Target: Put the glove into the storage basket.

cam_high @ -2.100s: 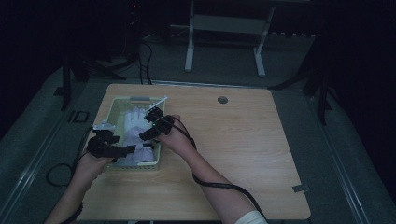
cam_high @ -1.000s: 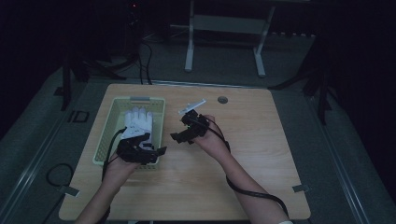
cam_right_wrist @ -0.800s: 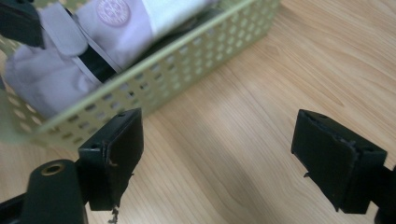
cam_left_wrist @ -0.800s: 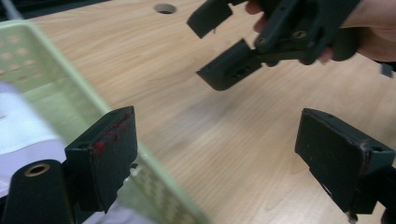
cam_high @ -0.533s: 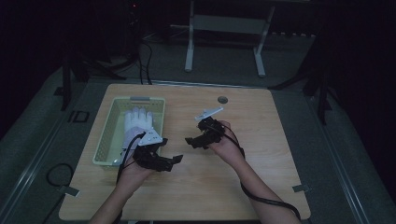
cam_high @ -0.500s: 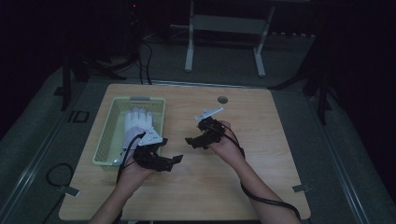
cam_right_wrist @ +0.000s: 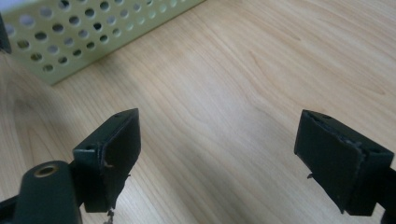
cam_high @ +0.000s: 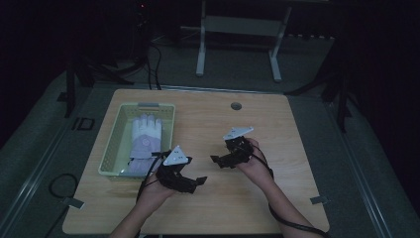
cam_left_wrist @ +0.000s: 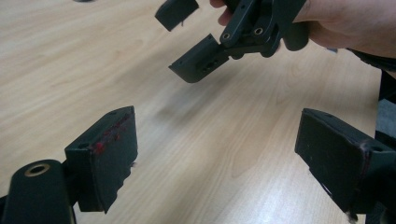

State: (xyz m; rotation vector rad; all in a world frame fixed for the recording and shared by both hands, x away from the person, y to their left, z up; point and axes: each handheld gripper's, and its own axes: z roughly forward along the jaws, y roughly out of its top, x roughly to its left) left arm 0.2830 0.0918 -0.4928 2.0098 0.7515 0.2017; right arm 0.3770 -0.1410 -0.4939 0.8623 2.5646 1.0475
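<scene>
High view: green basket (cam_high: 111,148) holds 1 white glove (cam_high: 146,136).

My left claw (cam_left_wrist: 217,156) is matte black, and the inner face of one of its fingers (cam_left_wrist: 114,149) carries small red smears. A brass-coloured ring sits in its black body. My right claw (cam_right_wrist: 217,161) is the same matte black, with scuffed, pale-flecked edges on its pads and a matching brass-coloured ring. Each claw carries a light grey three-cornered plate (cam_high: 177,156) on top. The worktop (cam_high: 277,124) is pale, honey-coloured wood with fine, darker grain lines running along it. The basket (cam_high: 113,148) is pale yellow-green plastic, its wall patterned with rows of round holes. The glove (cam_high: 144,141) inside it is white with a faint lilac patch.
</scene>
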